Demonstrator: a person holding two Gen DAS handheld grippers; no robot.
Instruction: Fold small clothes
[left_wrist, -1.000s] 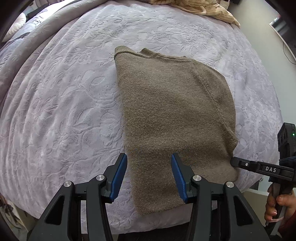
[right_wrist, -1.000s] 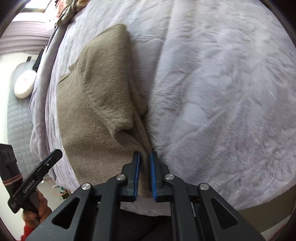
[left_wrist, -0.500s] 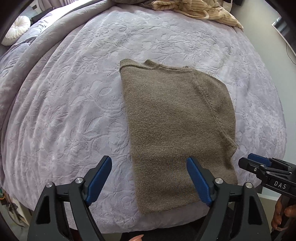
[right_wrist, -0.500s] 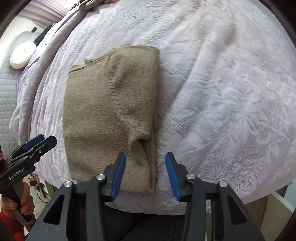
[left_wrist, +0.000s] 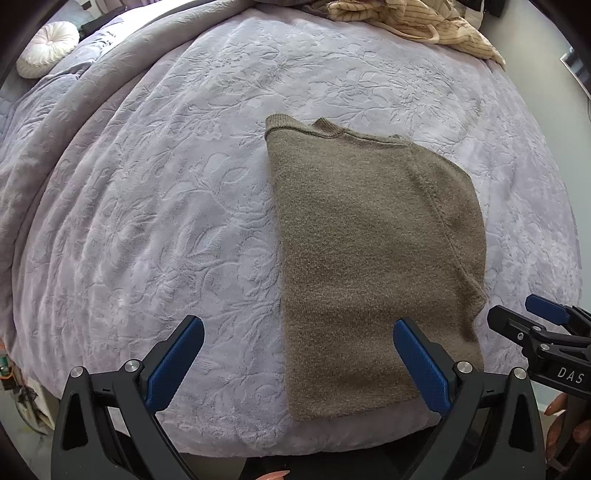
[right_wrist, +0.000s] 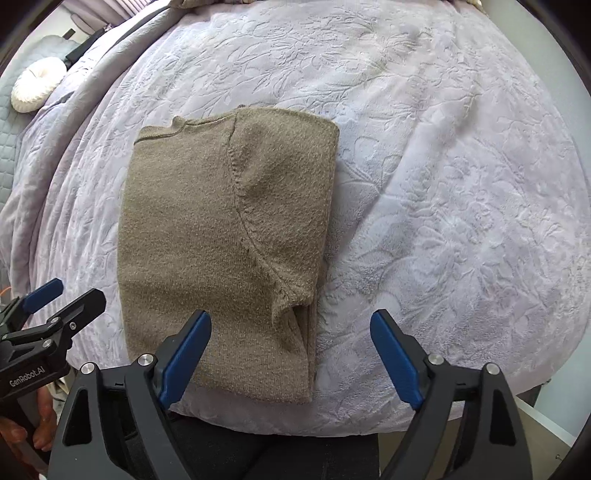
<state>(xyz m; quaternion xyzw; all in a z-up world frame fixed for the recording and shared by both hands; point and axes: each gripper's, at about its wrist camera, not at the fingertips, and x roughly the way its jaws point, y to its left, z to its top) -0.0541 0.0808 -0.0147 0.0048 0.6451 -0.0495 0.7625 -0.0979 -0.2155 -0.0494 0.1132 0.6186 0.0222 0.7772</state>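
Observation:
A brown knit sweater (left_wrist: 373, 254) lies folded lengthwise on the lilac bedspread (left_wrist: 166, 206), its collar at the far end and a sleeve folded over its right side. It also shows in the right wrist view (right_wrist: 221, 236). My left gripper (left_wrist: 299, 360) is open and empty, raised near the sweater's near hem. My right gripper (right_wrist: 291, 354) is open and empty, raised over the sweater's near right corner. Each gripper shows at the edge of the other's view: the right gripper (left_wrist: 528, 321) and the left gripper (right_wrist: 51, 302).
A striped beige garment (left_wrist: 417, 26) lies at the bed's far end. A round white cushion (left_wrist: 48, 48) sits far left on a grey quilt. The bed's near edge runs just below the sweater's hem. A wall stands to the right.
My right gripper let go of the sweater's right edge and opened wide. My left gripper opened wider. Both grippers pulled back and up from the sweater, which now lies flat.

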